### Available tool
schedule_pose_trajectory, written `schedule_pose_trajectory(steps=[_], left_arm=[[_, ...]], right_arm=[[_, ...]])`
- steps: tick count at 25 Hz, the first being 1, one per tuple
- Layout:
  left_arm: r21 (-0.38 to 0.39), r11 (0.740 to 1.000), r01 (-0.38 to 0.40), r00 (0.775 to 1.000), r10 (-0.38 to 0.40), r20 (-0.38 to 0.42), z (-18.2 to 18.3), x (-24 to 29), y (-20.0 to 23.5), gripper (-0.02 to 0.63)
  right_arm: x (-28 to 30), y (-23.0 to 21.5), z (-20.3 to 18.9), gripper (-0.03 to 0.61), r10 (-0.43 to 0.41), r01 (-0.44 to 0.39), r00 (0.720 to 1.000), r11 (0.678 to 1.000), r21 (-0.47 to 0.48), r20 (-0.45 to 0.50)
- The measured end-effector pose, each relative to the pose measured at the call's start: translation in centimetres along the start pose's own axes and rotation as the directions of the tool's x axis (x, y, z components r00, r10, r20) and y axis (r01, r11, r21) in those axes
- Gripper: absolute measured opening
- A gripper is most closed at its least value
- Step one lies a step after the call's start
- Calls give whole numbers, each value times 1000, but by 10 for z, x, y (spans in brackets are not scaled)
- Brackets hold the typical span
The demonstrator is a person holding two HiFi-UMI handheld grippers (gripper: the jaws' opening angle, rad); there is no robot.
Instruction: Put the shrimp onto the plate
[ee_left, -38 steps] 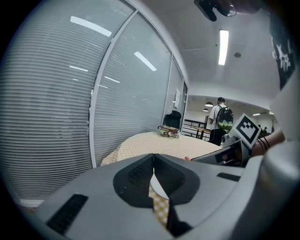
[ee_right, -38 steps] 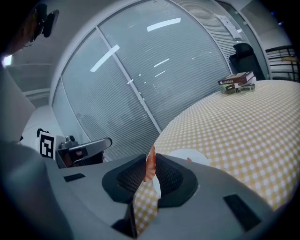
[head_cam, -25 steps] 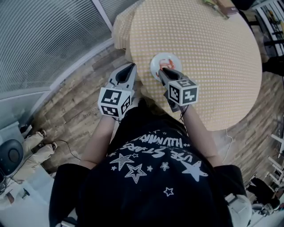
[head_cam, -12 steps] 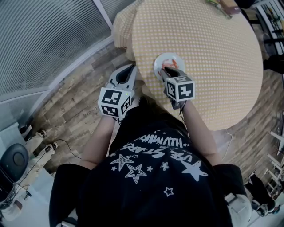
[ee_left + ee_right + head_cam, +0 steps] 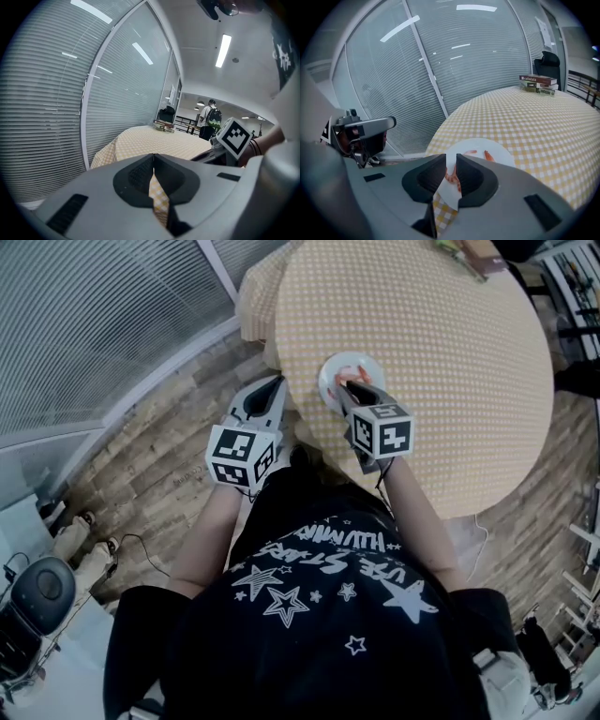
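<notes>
- Grey jaws of my right tool (image 5: 451, 157) stand a narrow gap apart. As far as I can judge they are clamped on nothing. The tool hovers at the lower rim of the plate (image 5: 480, 143).
- Orange shrimp (image 5: 453, 177) shows through that gap, lying on the white plate, with more orange just right of the jaws.
- My left tool (image 5: 153, 155) has its jaws together and empty. It hangs off the edge of the desk (image 5: 450, 381), centre-left in the head view.
- Against a second ago, hardly anything has moved: the right tool has stayed at the plate's lower rim and the left tool has kept its place. With the shrimp down and the jaws parted, I judge the placing done. What remains is backing the tool off without nudging the shrimp.
- Writing: white letters and stars on my black shirt (image 5: 319, 615), low in the frame, read upside down. "STARS" is plain, the rest unsure. The books (image 5: 538, 83) at the upper right of the right gripper view carry spine print too small to read. The marker cubes show only black-and-white squares.
</notes>
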State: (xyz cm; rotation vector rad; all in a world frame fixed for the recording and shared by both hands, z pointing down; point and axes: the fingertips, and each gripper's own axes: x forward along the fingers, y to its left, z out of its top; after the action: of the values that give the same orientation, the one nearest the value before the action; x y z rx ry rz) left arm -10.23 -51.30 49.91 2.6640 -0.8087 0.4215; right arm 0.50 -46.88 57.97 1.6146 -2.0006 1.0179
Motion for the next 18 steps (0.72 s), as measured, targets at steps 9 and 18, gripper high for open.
schedule_pose_trajectory(steps=[9, 18], left_arm=[[27, 999, -17, 1000, 16, 24, 7, -1, -35, 9], [25, 998, -64, 997, 62, 53, 10, -9, -90, 9]], right_arm=[[-53, -16, 16, 71, 49, -68, 986, 990, 120, 157], [-123, -48, 1, 71, 56, -84, 975, 988, 128, 213]])
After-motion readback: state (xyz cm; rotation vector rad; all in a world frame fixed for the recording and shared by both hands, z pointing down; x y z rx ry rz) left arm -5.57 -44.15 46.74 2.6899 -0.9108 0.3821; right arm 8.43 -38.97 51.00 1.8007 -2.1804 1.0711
